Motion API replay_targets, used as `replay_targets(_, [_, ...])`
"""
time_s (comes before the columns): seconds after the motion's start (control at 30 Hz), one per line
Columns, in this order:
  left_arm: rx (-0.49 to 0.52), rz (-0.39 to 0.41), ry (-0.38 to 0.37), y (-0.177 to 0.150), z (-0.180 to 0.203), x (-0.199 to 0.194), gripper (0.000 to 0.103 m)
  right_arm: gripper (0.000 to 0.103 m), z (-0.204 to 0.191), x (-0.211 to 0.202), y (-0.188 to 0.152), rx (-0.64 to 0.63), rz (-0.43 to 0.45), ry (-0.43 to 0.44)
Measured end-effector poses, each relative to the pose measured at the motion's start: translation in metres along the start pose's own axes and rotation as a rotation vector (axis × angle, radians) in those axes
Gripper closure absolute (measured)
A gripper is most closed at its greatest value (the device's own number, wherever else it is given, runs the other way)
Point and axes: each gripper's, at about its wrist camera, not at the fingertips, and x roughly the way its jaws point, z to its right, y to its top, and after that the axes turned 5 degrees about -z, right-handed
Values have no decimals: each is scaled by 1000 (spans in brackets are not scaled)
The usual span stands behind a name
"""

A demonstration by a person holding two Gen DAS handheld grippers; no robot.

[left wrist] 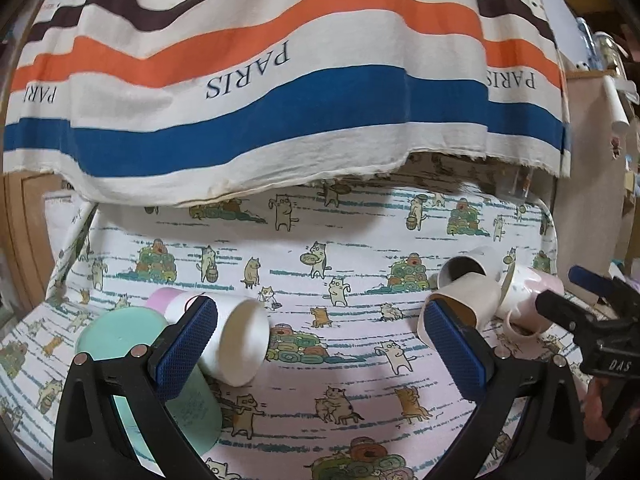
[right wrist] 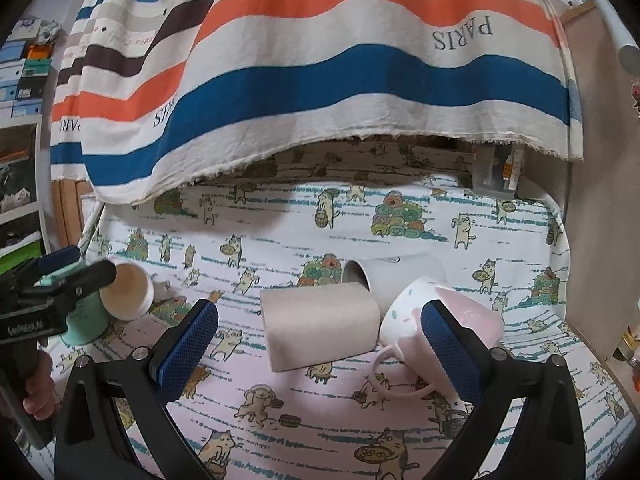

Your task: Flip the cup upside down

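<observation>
Several cups lie on a cat-print tablecloth [left wrist: 320,360]. In the left wrist view a white paper cup [left wrist: 236,340] lies on its side by my left pad, next to a mint green cup [left wrist: 120,336] standing upside down. My left gripper [left wrist: 320,344] is open and empty. In the right wrist view a beige paper cup [right wrist: 320,326] lies on its side between my fingers, a white cup [right wrist: 396,276] lies behind it, and a pink mug [right wrist: 448,324] lies tipped by my right pad. My right gripper [right wrist: 320,340] is open and empty.
A striped "PARIS" cloth [left wrist: 280,100] hangs over the back of the table. The other gripper [left wrist: 592,312] shows at the right edge of the left view, and at the left edge [right wrist: 52,292] of the right view. A clear box [right wrist: 496,176] stands at the back right.
</observation>
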Motion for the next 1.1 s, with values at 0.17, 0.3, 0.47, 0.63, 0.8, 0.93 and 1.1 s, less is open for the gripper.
replay_targets(0.17, [-53,-42,-17,2,-10,8,0,1,-2,4,-1,-20,-31,2])
replay_targets(0.3, [-86,-61,-14,2,-16,11,0,1,-2,5,-1,-31,-43,10])
replay_targets(0.47, [-74,-85,-16,2,-15,14,0,1,0,3,-1,-25,-46,44])
replay_targets(0.63, [-41,-75,-22,2,-10,12,0,6,6,-4,7,-7,-24,35])
replay_targets(0.8, [-9,-55,-2,3,-5,9,0,7,20,-4,29,99,-86,31])
replay_targets(0.93, [-7,-25,-11,4,-6,4,0,9,28,3,43,184,-172,45])
replay_targets(1.1, [0,10,38,4,-4,-2,0,11,29,19,47,261,-274,85])
